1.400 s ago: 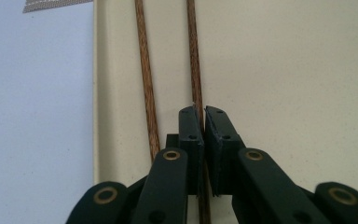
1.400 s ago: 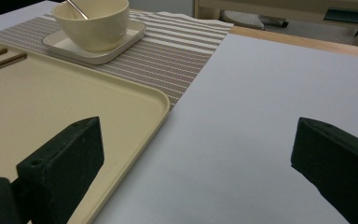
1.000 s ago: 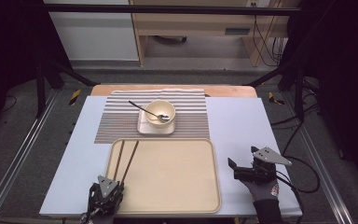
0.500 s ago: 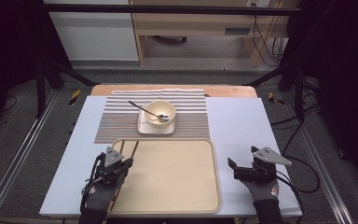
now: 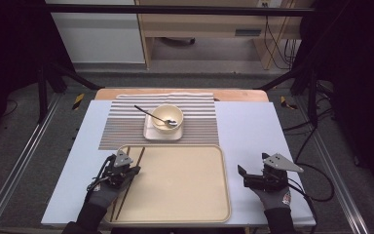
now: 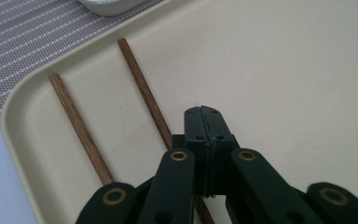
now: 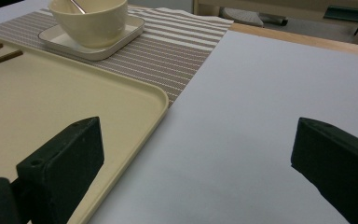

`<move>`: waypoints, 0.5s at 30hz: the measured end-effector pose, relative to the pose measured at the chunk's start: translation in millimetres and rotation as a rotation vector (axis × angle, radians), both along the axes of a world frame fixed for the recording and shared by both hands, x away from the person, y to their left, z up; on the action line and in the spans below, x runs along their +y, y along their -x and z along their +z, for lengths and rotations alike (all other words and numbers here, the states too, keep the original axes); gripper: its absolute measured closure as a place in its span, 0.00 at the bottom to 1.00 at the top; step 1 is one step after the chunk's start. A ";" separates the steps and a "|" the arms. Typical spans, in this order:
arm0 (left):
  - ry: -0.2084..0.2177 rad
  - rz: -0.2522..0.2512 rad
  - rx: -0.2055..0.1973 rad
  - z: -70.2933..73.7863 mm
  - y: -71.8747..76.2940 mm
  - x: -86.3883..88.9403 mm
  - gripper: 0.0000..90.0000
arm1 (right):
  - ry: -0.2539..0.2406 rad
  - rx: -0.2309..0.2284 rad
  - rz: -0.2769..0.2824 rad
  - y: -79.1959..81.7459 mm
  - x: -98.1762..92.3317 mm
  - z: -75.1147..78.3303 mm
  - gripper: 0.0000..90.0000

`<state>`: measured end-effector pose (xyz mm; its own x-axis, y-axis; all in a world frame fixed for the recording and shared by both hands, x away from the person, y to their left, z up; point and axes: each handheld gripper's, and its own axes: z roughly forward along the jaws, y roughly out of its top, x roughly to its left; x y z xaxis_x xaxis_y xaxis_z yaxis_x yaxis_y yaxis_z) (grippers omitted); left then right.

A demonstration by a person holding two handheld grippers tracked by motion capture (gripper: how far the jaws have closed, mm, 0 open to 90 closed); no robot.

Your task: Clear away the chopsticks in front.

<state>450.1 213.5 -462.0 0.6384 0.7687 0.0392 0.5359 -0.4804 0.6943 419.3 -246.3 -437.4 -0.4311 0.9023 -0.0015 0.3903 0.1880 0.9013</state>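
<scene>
Left gripper (image 6: 202, 112), jaws pressed together with apparently nothing between them, hovered over two chopsticks (image 6: 144, 95) along the tray's (image 5: 222, 195) left edge, seemingly poised for pickup; right gripper (image 7: 193, 154) rested spread beside it.

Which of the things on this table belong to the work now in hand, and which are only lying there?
In the job:
- left gripper, jaws shut, empty
- two wooden chopsticks
- beige tray under them

Lying about:
- cream bowl with a spoon
- square saucer
- striped placemat
- right gripper, open over the table
</scene>
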 end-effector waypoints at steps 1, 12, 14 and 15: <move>-0.002 -0.002 0.002 -1.2 -0.5 0.1 0.99 | 0.000 0.000 -0.001 -0.1 -0.1 0.0 0.03; -0.025 -0.003 0.003 -6.5 -1.5 -0.6 0.99 | 0.007 0.008 0.004 -0.4 1.5 -1.3 0.03; -0.024 0.000 0.005 -6.4 -1.7 0.2 0.99 | 0.008 0.007 0.006 -0.4 1.8 -1.6 0.03; -0.021 0.004 0.004 -6.6 -1.6 0.5 0.99 | 0.008 0.007 0.005 -0.4 1.8 -1.6 0.03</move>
